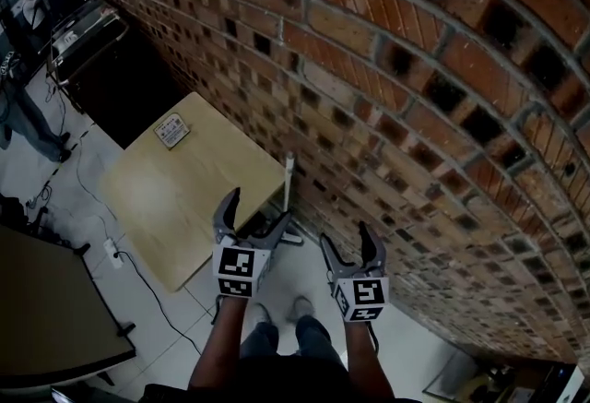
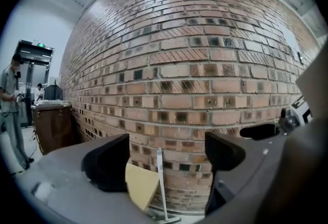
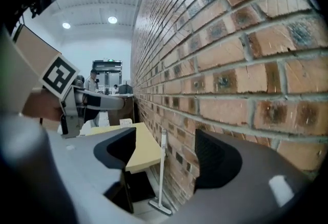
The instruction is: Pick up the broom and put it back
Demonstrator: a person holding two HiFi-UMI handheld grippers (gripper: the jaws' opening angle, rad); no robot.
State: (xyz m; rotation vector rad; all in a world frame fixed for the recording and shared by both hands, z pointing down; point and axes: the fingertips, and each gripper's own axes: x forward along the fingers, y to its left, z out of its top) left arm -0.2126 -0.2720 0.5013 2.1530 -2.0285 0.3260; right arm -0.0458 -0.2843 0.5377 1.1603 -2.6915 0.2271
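A broom with a pale handle stands upright against the brick wall, squeezed beside the right edge of a light wooden table; its head rests on the floor. My left gripper is open and empty, just short of the broom's lower end. To its right my right gripper is open and empty too. In the left gripper view the broom shows low between the spread jaws of the left gripper. The right gripper view has the broom ahead, between the jaws of the right gripper.
A small flat card lies on the table's far corner. A cable and power strip run over the floor left of the table. A dark tabletop fills the lower left. A person stands far left near a dark cabinet.
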